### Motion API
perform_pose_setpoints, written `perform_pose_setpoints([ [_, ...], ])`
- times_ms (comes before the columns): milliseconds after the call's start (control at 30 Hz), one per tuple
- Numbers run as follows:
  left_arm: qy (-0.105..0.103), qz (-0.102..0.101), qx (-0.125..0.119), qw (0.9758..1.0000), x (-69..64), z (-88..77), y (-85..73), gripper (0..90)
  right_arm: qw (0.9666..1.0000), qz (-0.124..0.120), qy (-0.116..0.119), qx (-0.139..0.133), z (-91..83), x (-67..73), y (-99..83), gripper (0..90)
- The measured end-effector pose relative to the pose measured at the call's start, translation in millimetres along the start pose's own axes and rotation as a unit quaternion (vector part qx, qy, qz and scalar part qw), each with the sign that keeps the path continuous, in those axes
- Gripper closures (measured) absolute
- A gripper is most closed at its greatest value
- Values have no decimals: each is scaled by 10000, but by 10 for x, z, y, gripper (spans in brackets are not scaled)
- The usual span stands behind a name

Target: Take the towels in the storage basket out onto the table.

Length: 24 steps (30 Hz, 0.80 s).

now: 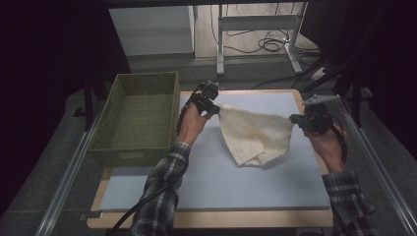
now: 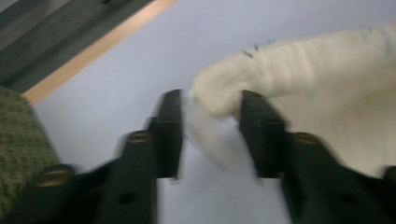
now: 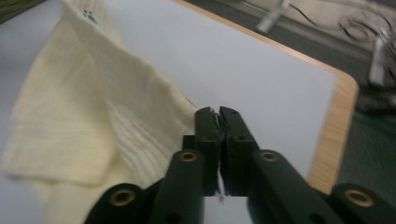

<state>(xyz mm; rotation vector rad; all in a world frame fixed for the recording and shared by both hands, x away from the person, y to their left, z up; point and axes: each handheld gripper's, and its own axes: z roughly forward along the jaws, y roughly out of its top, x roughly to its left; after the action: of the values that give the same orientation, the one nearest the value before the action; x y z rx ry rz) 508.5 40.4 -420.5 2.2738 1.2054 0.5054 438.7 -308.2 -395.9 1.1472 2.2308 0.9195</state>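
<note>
A cream cloth (image 1: pixel 255 135) hangs stretched between my two grippers above the blue-grey mat (image 1: pixel 221 182), its lower part resting on the mat. My left gripper (image 1: pixel 216 105) is at the cloth's upper left corner. In the left gripper view its jaws (image 2: pixel 210 95) stand apart with the bunched cloth corner (image 2: pixel 219 98) loose between them. My right gripper (image 1: pixel 294 119) is at the cloth's right corner. In the right gripper view its jaws (image 3: pixel 215 111) are pressed together on a thin edge of the cloth (image 3: pixel 93 107), which drapes away to the left.
A green woven basket (image 1: pixel 147 75) stands at the mat's left, close to my left forearm, and its corner (image 2: pixel 18 140) shows in the left gripper view. The wooden table edge (image 1: pixel 211 219) frames the mat. Desk legs and cables (image 1: pixel 268 44) lie on the floor beyond.
</note>
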Motion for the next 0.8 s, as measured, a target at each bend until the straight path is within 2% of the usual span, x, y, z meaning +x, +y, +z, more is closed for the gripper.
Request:
perform_pose_setpoints([
  [33, -84, -75, -13, 9999, -5, 29, 0, 539, 9999, 132, 29, 33, 26, -43, 11, 719],
  [67, -183, -60, -53, 9998, -31, 55, -19, 510, 9998, 196, 74, 30, 40, -67, 3, 714],
  [100, -260, 64, -47, 9996, -73, 78, -53, 508, 9996, 187, 232, -8, 45, -48, -63, 705],
  [133, -295, 165, -46, 9994, -126, 105, -98, 508, 9996, 187, 232, -8, 45, -48, -63, 705],
  [167, -333, 265, -27, 9991, -172, 123, -147, 505, 9993, 162, 333, 9, 51, -22, -115, 705],
  [233, -570, 306, -48, 9979, -255, 147, -247, 510, 9989, 93, 446, 88, 67, 46, -227, 704],
  [267, -684, 308, -74, 9972, -298, 152, -297, 522, 9979, 29, 634, 139, 76, 120, -346, 704],
  [300, -763, 324, -87, 9965, -341, 154, -345, 522, 9979, 29, 634, 139, 76, 120, -346, 704],
  [400, -934, 522, -31, 9943, -452, 154, -481, 540, 9960, -11, 860, 257, 101, 260, -520, 708],
  [433, -1124, 592, -10, 9919, -501, 151, -577, 557, 9947, -72, 981, 314, 118, 356, -624, 724],
  [467, -1124, 592, -10, 9919, -501, 151, -577, 561, 9947, -72, 981, 314, 118, 356, -624, 724],
  [633, -1644, 796, 52, 9832, -661, 127, -845, 574, 9892, -127, 1433, 276, 132, 593, -815, 793],
  [667, -1699, 829, 58, 9820, -687, 126, -878, 576, 9871, -146, 1574, 246, 131, 677, -842, 796],
  [700, -1766, 854, 62, 9805, -723, 125, -918, 576, 9871, -146, 1574, 246, 131, 677, -842, 796],
  [800, -1957, 935, 7, 9762, -851, 126, -1005, 554, 9837, -211, 1773, 194, 162, 811, -850, 797],
])
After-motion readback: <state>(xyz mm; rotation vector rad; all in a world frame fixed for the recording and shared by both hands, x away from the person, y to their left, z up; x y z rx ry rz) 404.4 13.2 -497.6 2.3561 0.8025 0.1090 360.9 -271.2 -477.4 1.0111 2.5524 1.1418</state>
